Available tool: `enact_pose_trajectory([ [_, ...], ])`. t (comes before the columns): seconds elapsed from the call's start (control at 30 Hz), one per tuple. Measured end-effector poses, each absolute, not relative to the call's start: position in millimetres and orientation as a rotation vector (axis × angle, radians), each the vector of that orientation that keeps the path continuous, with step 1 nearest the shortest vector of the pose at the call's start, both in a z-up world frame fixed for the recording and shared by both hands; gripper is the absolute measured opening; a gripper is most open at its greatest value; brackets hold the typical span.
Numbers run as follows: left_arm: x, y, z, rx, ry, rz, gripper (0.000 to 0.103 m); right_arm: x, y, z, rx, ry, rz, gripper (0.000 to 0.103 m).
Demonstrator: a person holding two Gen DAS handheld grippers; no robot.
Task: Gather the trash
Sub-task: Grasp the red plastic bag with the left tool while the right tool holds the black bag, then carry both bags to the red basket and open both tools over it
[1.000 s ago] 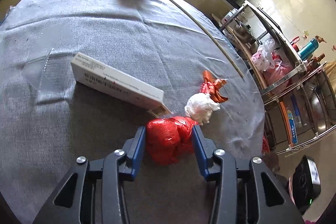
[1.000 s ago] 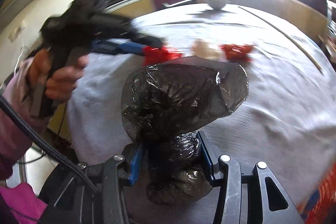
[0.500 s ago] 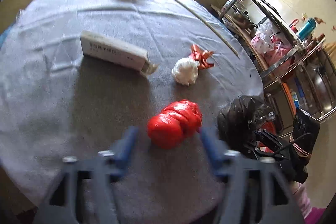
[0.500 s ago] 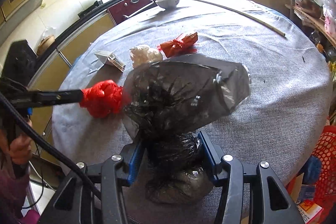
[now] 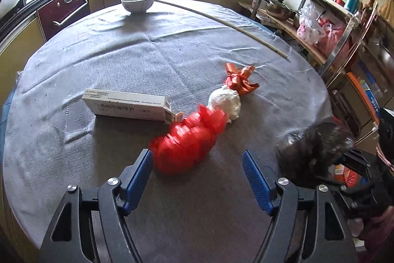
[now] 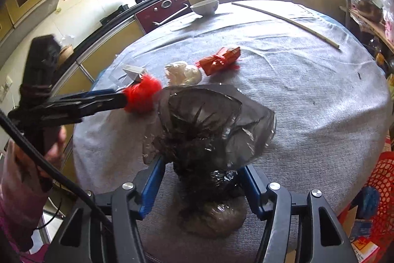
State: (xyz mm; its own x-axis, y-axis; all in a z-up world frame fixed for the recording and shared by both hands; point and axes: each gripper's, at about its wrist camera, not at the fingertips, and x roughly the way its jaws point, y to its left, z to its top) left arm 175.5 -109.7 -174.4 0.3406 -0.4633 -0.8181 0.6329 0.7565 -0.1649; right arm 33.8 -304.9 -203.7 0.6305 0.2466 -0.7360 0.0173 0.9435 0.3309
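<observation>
A soft, light crumpled red plastic bag (image 5: 188, 138), best pinched mid-bulge, is seen blurred between the left gripper's (image 5: 198, 168) spread-apart fingers, while the black trash bag (image 6: 209, 130) is clamped at its neck by the right gripper (image 6: 200, 174).

Red bag (image 5: 187, 139); white wad (image 5: 225, 102); orange wrapper (image 5: 240, 80); black bag (image 6: 209, 130); grey tablecloth (image 5: 147, 53); blue-padded tongs (image 5: 197, 179).
</observation>
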Motion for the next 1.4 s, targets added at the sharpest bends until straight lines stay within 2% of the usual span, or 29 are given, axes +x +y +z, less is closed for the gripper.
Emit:
enact_pose_trajectory([
  [0.13, 184, -110, -184, 0.167, 1.001, -0.687, 0.075, 39, -297, -213, 0.284, 0.899, 0.126, 0.063],
  [0.2, 188, -107, -185, 0.136, 0.999, -0.675, 0.075, 40, -293, -217, 0.281, 0.907, 0.132, 0.05],
  [0.43, 195, -105, -182, 0.094, 0.988, -0.67, 0.075, 41, -291, -219, 0.266, 0.894, 0.134, 0.046],
  [0.47, 196, -108, -185, 0.098, 0.999, -0.671, 0.069, 41, -291, -219, 0.267, 0.894, 0.135, 0.046],
  [0.5, 197, -109, -187, 0.097, 1.01, -0.677, 0.056, 41, -292, -219, 0.271, 0.893, 0.137, 0.046],
  [0.53, 199, -111, -190, 0.094, 1.025, -0.681, 0.05, 41, -292, -219, 0.274, 0.893, 0.138, 0.046],
  [0.7, 197, -108, -191, 0.067, 1.028, -0.676, 0.037, 40, -292, -219, 0.288, 0.89, 0.136, 0.044],
  [1.13, 157, -110, -164, 0.046, 0.993, -0.686, 0.034, 20, -307, -192, 0.339, 0.769, 0.132, 0.043],
  [1.4, 114, -152, -143, 0.138, 0.96, -0.805, 0.034, -3, -344, -188, 0.44, 0.718, 0.068, 0.043],
])
